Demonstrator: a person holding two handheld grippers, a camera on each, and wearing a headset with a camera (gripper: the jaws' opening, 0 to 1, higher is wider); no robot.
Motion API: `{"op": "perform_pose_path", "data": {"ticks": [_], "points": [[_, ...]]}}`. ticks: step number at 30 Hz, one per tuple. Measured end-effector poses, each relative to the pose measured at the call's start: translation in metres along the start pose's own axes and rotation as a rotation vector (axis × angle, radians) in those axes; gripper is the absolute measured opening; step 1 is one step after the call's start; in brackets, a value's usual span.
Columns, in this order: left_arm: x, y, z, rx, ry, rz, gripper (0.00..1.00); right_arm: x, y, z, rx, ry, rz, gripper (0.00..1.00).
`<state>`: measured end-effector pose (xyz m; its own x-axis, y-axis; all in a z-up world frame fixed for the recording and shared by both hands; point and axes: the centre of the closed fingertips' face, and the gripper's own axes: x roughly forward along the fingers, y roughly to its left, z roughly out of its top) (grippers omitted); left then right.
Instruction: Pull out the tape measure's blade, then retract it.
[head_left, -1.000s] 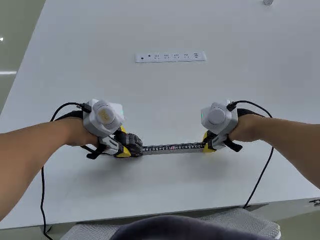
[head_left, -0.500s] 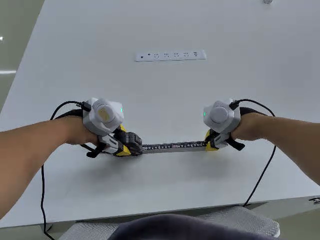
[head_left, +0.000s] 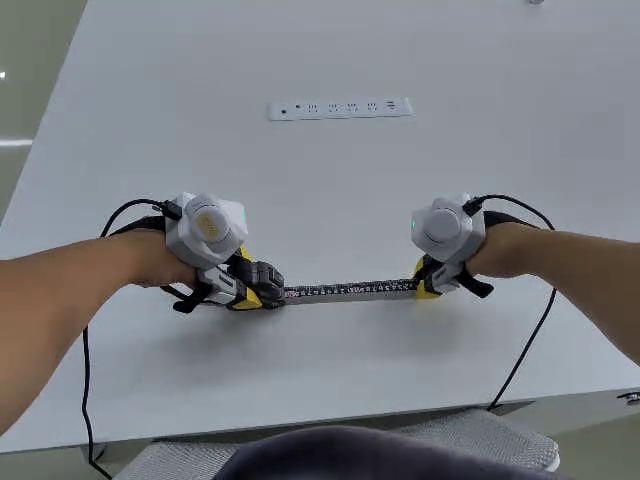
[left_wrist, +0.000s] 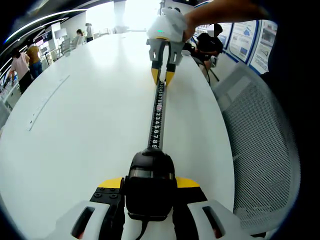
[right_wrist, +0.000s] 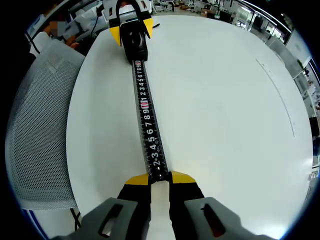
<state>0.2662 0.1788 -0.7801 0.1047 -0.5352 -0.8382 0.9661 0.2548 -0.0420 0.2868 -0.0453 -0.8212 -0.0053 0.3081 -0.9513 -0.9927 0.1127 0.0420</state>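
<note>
Left claw (left_wrist: 149, 182): clamped round tape case (head_left: 262, 283), 9 o'clock end.
Right claw (right_wrist: 160, 180): pinched shut on blade (right_wrist: 147, 120) tip, 3 o'clock end.
Blade feel: thin, springy, probably snaps back; firm tip hold.
Case feel: rigid, chunky, low over worktop (head_left: 330, 190).

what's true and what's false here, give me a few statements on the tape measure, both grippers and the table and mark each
1. The left gripper holds the tape measure's case. True.
2. The right gripper has its jaws shut on the end of the blade. True.
3. The blade is fully wound into the case. False: it is stretched out between the two grippers.
4. The power strip lies between the two grippers. False: it lies farther across the table, beyond both.
5. The blade's numbers face up. True.
</note>
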Motion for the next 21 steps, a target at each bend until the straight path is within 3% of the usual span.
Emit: {"op": "perform_pose_path", "data": {"ticks": [21], "points": [[0.000,0.000,0.000,-0.001,0.001,0.002,0.33,-0.003,-0.003,-0.011,-0.002,0.006,-0.004,0.12]]}}
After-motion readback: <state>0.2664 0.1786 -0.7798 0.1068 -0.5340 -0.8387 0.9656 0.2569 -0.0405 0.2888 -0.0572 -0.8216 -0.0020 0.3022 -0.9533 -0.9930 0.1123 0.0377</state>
